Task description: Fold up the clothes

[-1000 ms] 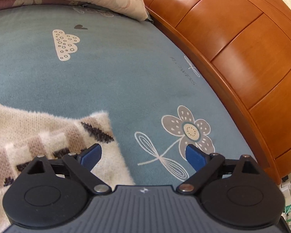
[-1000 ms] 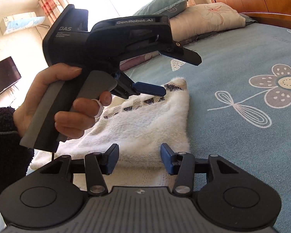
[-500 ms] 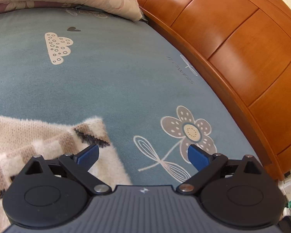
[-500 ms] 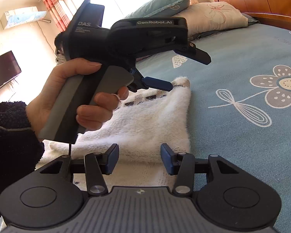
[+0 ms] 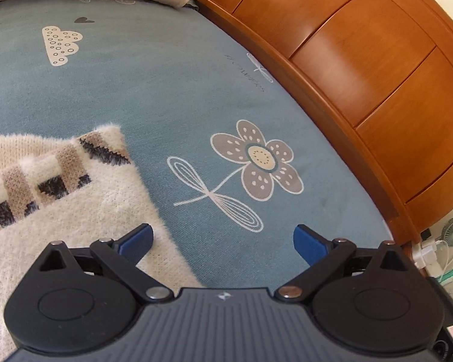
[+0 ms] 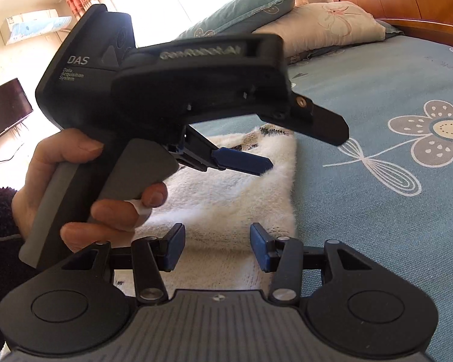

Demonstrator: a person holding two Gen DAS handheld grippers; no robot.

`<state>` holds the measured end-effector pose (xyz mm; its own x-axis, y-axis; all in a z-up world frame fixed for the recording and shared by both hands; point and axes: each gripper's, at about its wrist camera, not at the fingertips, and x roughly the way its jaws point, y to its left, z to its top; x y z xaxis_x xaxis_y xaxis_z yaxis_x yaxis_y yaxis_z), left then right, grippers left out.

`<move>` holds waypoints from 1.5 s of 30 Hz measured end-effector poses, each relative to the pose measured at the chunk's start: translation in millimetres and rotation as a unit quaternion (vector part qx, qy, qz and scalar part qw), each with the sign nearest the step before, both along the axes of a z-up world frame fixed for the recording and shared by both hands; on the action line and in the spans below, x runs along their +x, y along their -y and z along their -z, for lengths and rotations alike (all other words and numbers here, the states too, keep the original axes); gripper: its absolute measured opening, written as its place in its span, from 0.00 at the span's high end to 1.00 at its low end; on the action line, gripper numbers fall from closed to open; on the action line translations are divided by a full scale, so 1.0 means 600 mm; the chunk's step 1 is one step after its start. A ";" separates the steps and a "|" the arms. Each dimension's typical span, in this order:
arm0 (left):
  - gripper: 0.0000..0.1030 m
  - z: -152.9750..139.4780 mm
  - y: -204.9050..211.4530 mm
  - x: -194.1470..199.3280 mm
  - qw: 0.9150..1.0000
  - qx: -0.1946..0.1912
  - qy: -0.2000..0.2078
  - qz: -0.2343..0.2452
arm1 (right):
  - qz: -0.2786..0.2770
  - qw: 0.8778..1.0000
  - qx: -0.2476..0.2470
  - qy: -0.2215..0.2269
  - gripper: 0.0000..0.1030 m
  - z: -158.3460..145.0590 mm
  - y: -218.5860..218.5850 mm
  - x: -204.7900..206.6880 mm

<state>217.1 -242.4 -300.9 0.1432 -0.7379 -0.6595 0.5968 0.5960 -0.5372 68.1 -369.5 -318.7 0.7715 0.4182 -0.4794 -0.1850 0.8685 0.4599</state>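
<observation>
Rising since a second ago, the left gripper [image 5: 222, 239] hovers, fingers wide and empty, above the cream fuzzy knitted sweater [image 5: 75, 211] lying doubled on the teal patterned bed [image 5: 166, 90]; right gripper [image 6: 217, 247] half-spread, empty. Fold apparently released.

bed [image 5: 172, 90]: teal flower-print sheet | on it: folded cream sweater [image 5: 75, 211], pillows [image 6: 326, 27] at headboard

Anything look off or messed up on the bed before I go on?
Nothing stands out. The cream sweater lies flat on the blue bedsheet, its patterned edge folded over and neat. Both the left gripper and right gripper are open and hold nothing. No tears or stains show.
</observation>
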 end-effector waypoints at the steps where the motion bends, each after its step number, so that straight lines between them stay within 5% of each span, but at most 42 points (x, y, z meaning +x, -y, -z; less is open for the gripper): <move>1: 0.04 -0.001 -0.008 -0.002 1.000 -0.012 -0.011 0.000 | -0.001 1.000 0.001 -0.001 0.49 0.000 0.002 0.000; 9: 0.04 0.017 -0.001 -0.028 1.000 0.015 -0.011 0.019 | 0.002 1.000 -0.006 -0.003 0.49 -0.001 -0.002 0.002; 15: 0.04 -0.028 -0.058 -0.017 0.999 0.008 0.033 -0.027 | 0.003 1.000 0.006 -0.005 0.49 -0.001 0.005 -0.001; 18: 0.04 -0.008 -0.090 0.018 0.997 -0.002 0.007 -0.074 | 0.004 1.000 0.002 -0.005 0.49 -0.002 0.003 0.000; 26: 0.04 0.021 -0.202 0.060 0.983 -0.077 -0.022 -0.163 | 0.004 1.000 -0.001 -0.008 0.48 -0.002 -0.003 0.005; 36: 0.04 0.019 -0.357 0.046 0.963 -0.033 0.005 -0.266 | 0.002 1.000 -0.011 -0.019 0.47 -0.003 -0.006 0.000; 40: 0.04 0.007 -0.362 0.044 0.957 -0.013 0.010 -0.290 | 0.001 1.000 -0.016 -0.021 0.46 -0.005 -0.006 -0.002; 45: 0.04 -0.001 -0.318 0.018 0.968 -0.039 0.004 -0.249 | 0.000 1.000 -0.018 -0.021 0.43 -0.006 -0.008 0.000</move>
